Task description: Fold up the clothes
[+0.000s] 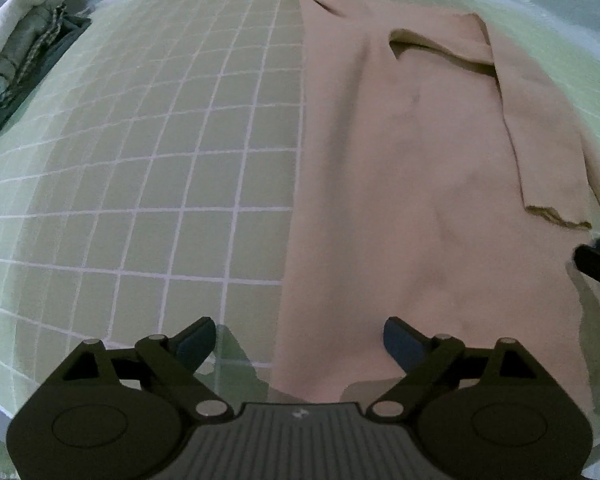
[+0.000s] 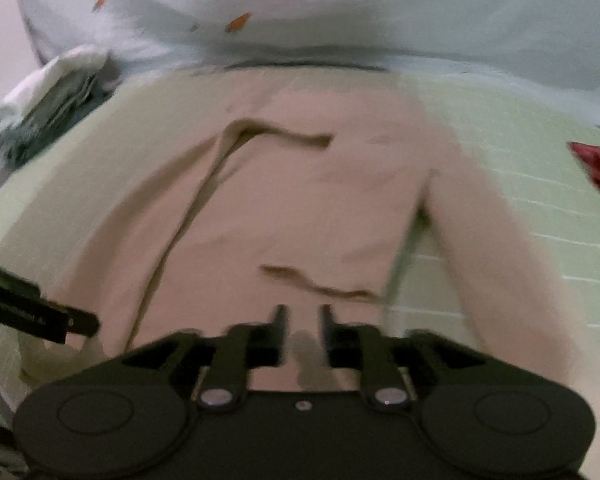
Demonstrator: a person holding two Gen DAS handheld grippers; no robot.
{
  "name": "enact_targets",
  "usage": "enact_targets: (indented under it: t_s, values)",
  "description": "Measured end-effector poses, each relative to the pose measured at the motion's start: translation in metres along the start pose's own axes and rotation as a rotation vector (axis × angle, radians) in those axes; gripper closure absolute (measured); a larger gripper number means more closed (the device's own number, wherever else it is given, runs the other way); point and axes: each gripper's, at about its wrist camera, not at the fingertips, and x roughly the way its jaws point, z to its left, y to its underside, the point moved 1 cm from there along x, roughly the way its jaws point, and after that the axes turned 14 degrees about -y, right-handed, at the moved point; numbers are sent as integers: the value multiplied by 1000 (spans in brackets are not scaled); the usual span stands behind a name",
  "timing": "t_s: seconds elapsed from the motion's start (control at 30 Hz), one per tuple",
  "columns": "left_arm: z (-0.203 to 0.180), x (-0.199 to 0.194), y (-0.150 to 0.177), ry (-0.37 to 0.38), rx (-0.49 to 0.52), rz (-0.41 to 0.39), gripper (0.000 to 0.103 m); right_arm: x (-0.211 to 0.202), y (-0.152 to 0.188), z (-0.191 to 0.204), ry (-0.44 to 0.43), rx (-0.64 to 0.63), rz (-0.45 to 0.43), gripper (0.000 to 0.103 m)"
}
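A beige long-sleeved top (image 1: 412, 184) lies flat on a green grid mat (image 1: 160, 160). One sleeve (image 1: 540, 136) is folded over the body, with its cuff pointing toward me. My left gripper (image 1: 298, 324) hangs open and wide just above the top's near left edge, with nothing between its fingers. In the right wrist view the top (image 2: 300, 208) fills the middle, and its other sleeve (image 2: 484, 248) runs out to the right. My right gripper (image 2: 303, 312) stands open with a narrow gap, over the near hem and below the cuff (image 2: 320, 284). Each gripper shows in the other's view: the right gripper (image 1: 598, 262) and the left gripper (image 2: 40, 314).
A pile of folded clothes (image 1: 28, 40) sits at the mat's far left corner, the same pile of clothes (image 2: 56, 96) showing in the right wrist view. A red cloth (image 2: 596, 164) lies at the right edge. A pale sheet with orange specks (image 2: 300, 8) lies beyond the mat.
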Motion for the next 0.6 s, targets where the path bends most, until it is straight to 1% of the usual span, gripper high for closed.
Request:
enact_targets:
  t_s: [0.03, 0.07, 0.13, 0.17, 0.23, 0.33, 0.37, 0.53, 0.6]
  values:
    - [-2, -2, -3, 0, -7, -5, 12, -8, 0, -4, 18, 15, -25, 51]
    - [-3, -6, -7, 3, -17, -15, 12, -16, 0, -10, 35, 29, -53, 49]
    - [-5, -16, -14, 16, -30, -46, 12, -29, 4, -26, 82, 63, -105, 25]
    - [-7, -21, -17, 22, -34, -63, 12, -35, 6, -35, 110, 82, -130, 2]
    - [-12, -28, -24, 35, -35, -99, 12, -46, 12, -53, 166, 121, -175, 0]
    - [-32, -37, -38, 71, -2, -151, 12, -51, 23, -84, 245, 192, -172, 0]
    - [-39, -38, -40, 83, 16, -160, 12, -51, 26, -92, 259, 211, -175, 0]
    - [-83, -38, -50, 143, 120, -183, 12, -49, 49, -123, 318, 286, -166, 0]
    - [-100, -33, -59, 171, 144, -182, 12, -47, 57, -130, 369, 304, -174, 0]
